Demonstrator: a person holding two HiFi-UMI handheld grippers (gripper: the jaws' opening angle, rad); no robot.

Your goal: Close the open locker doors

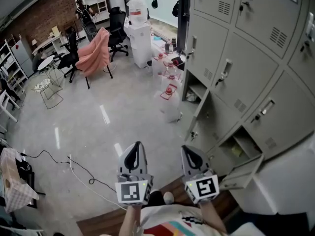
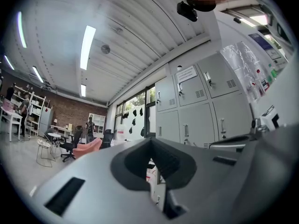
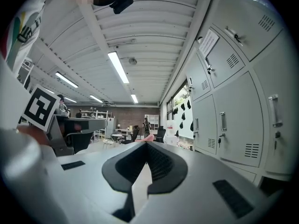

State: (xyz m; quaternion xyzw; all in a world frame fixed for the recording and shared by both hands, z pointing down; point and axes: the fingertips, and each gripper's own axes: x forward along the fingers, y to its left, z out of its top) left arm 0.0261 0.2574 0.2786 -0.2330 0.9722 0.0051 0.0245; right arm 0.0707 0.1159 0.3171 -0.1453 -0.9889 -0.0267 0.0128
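Both left tool (image 1: 136,147) and right tool (image 1: 188,150) closed; locker notice (image 3: 209,42) unreadable.

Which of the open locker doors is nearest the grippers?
The low door just right of the right gripper. The other open door stands farther away along the same locker row.

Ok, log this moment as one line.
left gripper: shut, empty | right gripper: shut, empty | near locker door: open | far locker door: open | contact: none
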